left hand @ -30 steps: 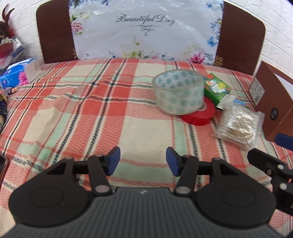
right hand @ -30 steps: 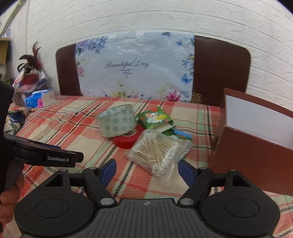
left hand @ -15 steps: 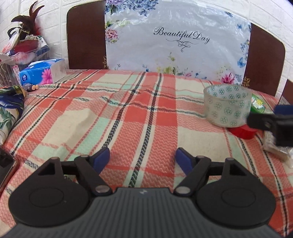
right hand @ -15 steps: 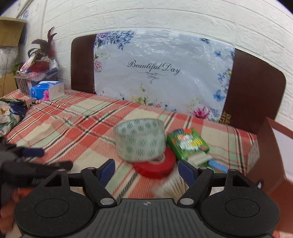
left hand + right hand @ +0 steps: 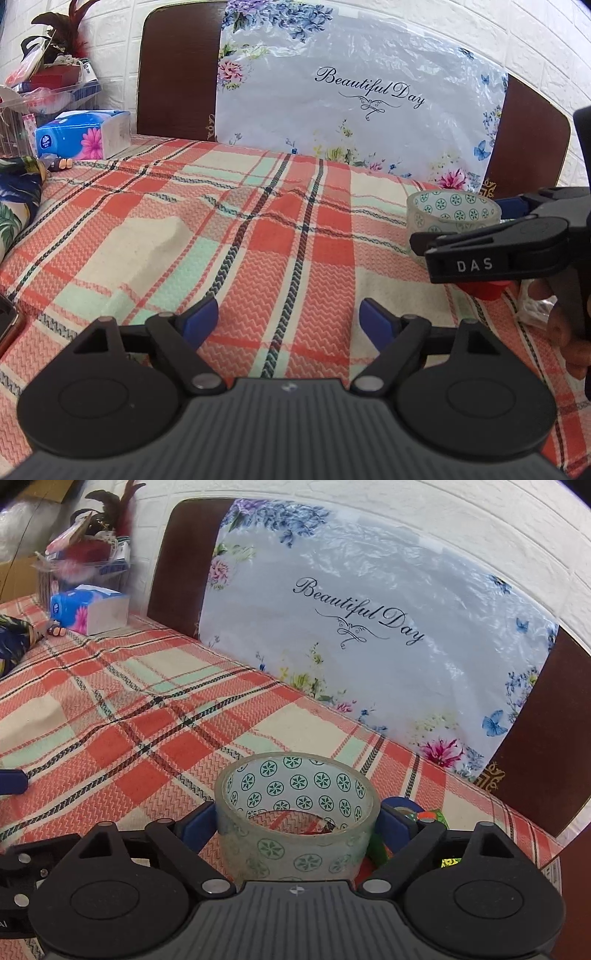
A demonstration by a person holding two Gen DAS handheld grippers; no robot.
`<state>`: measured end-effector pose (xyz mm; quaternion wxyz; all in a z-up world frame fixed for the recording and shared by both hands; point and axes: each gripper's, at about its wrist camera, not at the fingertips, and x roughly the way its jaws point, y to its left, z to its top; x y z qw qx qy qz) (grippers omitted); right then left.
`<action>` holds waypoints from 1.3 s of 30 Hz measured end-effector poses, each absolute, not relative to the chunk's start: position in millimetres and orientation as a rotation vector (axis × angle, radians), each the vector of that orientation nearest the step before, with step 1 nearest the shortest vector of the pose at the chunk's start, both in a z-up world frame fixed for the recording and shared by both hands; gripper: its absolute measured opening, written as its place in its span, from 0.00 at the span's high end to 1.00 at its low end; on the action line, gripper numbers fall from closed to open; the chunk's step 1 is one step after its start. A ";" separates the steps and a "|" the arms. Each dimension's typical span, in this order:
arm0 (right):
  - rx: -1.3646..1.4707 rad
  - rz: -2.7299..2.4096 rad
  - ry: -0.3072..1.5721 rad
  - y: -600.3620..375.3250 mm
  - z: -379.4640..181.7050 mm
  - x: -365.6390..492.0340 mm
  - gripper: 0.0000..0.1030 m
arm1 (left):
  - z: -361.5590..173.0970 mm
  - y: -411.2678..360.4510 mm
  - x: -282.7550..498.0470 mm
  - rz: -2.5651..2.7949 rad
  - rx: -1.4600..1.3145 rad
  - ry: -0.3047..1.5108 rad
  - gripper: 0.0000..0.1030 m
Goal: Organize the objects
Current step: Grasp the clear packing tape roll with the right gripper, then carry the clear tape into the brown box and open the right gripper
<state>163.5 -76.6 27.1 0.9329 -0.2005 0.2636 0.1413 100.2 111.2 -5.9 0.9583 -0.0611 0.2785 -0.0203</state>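
A clear tape roll (image 5: 295, 812) with green flower prints stands on a red tape roll (image 5: 484, 288) on the plaid cloth. My right gripper (image 5: 295, 823) is open, with a blue fingertip on each side of the clear roll; I cannot tell whether the pads touch it. The roll (image 5: 452, 214) also shows in the left wrist view, partly hidden behind my right gripper (image 5: 509, 221). My left gripper (image 5: 288, 317) is open and empty, low over the cloth to the left of the rolls. A green packet (image 5: 432, 818) lies just behind the right fingertip.
A floral "Beautiful Day" board (image 5: 362, 99) leans on a brown headboard at the back. A blue tissue pack (image 5: 81, 134) and a clear basket (image 5: 44, 92) of items sit far left. A plastic bag (image 5: 532, 310) lies at the right edge. A dark floral cloth (image 5: 14, 199) lies at the left.
My right gripper has moved forward and down until its fingers straddle the clear tape roll. My left gripper has swung left, away from the rolls, and opened wider.
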 end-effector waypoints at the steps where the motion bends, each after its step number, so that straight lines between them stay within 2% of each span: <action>1: -0.415 0.290 0.537 -76.1 27.6 163.5 0.15 | -5.9 111.3 100.3 -0.042 -0.125 0.564 0.17; 10: -0.354 0.320 0.540 -81.5 41.2 148.5 0.15 | -5.7 113.6 100.1 -0.046 -0.139 0.562 0.17; 18: -0.298 0.379 0.503 -113.5 53.1 80.2 0.15 | -4.3 114.0 99.7 -0.053 -0.146 0.572 0.18; 20: -0.290 0.393 0.494 -129.1 52.1 56.5 0.15 | -1.6 110.5 99.1 -0.065 -0.133 0.591 0.19; 23: -0.269 0.375 0.502 -154.9 45.6 27.4 0.15 | 7.3 101.6 91.6 -0.156 -0.197 0.634 0.27; 28: -0.182 0.286 0.572 -196.6 27.1 4.3 0.14 | 38.3 48.5 73.2 -0.423 -0.265 0.659 0.30; 35: -0.152 0.263 0.587 -210.5 12.2 -11.6 0.15 | 46.9 -46.9 62.6 -0.590 -0.057 0.807 0.46; 37: -0.163 0.264 0.589 -209.3 8.4 -12.8 0.16 | 40.5 -61.5 62.3 -0.575 0.020 0.849 0.56; 38: -0.159 0.263 0.595 -209.8 5.4 -15.4 0.17 | 34.8 -67.1 62.8 -0.567 0.054 0.872 0.70; 39: -0.145 0.270 0.604 -211.9 2.8 -13.7 0.18 | 31.0 -68.5 64.4 -0.580 0.046 0.886 0.78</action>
